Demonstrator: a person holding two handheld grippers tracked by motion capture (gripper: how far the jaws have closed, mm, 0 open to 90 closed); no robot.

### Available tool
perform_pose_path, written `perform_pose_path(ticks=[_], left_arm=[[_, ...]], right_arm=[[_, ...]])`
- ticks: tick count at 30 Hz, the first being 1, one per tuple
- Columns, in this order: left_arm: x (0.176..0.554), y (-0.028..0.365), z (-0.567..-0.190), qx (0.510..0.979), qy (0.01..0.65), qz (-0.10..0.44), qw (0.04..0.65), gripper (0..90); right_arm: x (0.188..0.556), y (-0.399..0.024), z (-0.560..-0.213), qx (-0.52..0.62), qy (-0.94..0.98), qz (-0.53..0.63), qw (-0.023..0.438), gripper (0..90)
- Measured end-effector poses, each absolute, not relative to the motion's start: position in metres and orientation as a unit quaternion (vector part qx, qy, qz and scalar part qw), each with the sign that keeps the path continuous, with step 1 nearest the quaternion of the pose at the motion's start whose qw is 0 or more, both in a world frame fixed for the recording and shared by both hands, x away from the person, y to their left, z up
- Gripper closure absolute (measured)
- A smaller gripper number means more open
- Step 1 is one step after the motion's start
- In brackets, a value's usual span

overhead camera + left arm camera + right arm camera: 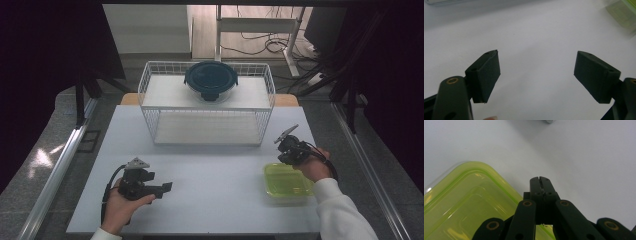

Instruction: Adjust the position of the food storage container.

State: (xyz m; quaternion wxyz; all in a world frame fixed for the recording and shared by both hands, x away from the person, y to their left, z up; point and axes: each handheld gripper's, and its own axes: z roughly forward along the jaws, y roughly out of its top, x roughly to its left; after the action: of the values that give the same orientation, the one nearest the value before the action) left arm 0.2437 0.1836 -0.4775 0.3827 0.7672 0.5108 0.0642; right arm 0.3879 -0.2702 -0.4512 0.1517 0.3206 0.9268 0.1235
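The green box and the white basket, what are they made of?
The green box looks like see-through plastic: glossy, with light shining through its lime lid and rounded moulded corners. The white basket seems to be thin metal wire with a white coating, going by its fine open grid, though coated plastic can't be ruled out.

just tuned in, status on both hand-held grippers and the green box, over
Left hand-held gripper open, empty, low over table. Right hand-held gripper shut, empty, above far edge of green container. Wire rack with round lidded bowl behind, apart.
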Motion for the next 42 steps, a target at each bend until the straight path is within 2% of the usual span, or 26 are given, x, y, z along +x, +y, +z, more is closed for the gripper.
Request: perform_pose_path(ticks=[4, 11, 14, 21, 28, 42], left_arm=[[0.243, 0.185, -0.476, 0.765, 0.512, 0.065, 0.385, 20.3], [0.244, 0.188, -0.476, 0.763, 0.514, 0.068, 0.386, 20.3], [0.245, 0.189, -0.475, 0.761, 0.516, 0.069, 0.388, 20.3], [0.247, 0.186, -0.475, 0.762, 0.515, 0.067, 0.386, 20.3], [0.246, 0.185, -0.475, 0.762, 0.516, 0.071, 0.384, 20.4], [0.245, 0.193, -0.474, 0.751, 0.527, 0.065, 0.393, 20.4]], right_arm=[[0.383, -0.279, -0.442, 0.334, 0.914, 0.155, 0.173, 89.0], [0.351, -0.320, -0.414, 0.401, 0.873, 0.195, 0.200, 89.0], [0.335, -0.343, -0.419, 0.448, 0.852, 0.183, 0.198, 89.0], [0.321, -0.369, -0.438, 0.511, 0.817, 0.178, 0.198, 89.0], [0.312, -0.367, -0.454, 0.511, 0.819, 0.148, 0.215, 89.0], [0.311, -0.363, -0.460, 0.513, 0.823, 0.148, 0.194, 89.0]])
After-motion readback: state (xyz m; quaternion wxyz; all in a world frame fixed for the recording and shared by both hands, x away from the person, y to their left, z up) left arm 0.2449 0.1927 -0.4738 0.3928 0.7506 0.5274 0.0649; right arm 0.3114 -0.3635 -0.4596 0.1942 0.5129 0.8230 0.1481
